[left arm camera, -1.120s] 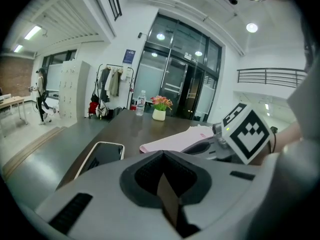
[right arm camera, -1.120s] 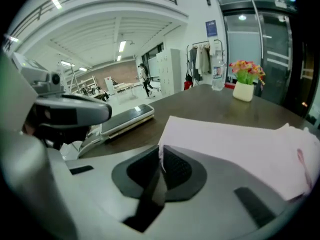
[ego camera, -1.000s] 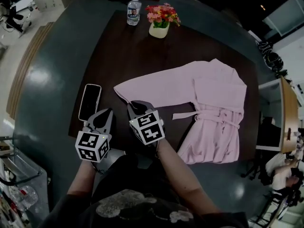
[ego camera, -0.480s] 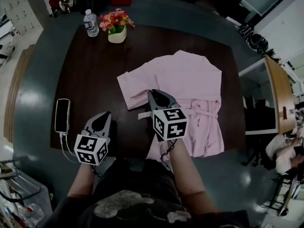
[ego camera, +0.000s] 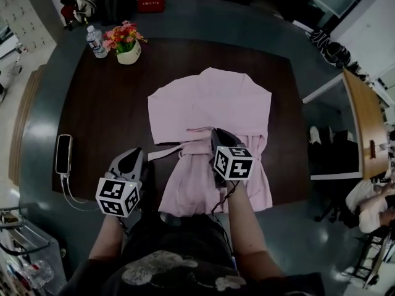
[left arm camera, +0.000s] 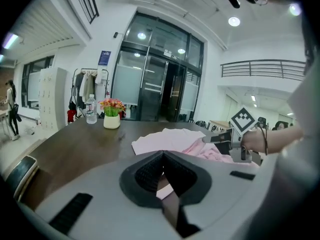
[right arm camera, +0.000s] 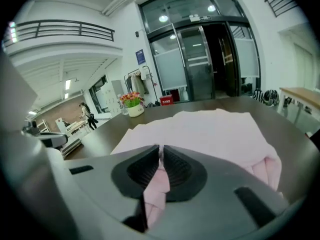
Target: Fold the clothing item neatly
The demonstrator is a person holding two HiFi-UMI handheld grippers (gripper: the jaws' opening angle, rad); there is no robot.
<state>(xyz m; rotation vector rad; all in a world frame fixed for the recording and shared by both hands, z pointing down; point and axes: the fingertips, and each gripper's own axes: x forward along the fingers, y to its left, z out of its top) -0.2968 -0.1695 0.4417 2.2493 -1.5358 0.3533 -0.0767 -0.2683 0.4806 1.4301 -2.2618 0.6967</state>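
In the head view the robe lies flat mid-table, hem toward the person, and its belt trails to the left. The right gripper sits over the waist, and the left gripper is off the cloth by the near edge. One sleeve is drawn across the chest. To fold it well, I'd keep the cuff low and taut, lay it inside the robe's outline, and let go only once it lies flat. The idle gripper could pin the crease and later tuck the belt. In the left gripper view the jaws are closed, and nothing is clearly pinched between them. In the right gripper view the jaws are clamped narrowly on pink sleeve cloth, with the robe spread beyond. Counted, there are two grippers, one robe, one belt, one bottle, one flowerpot and one phone.
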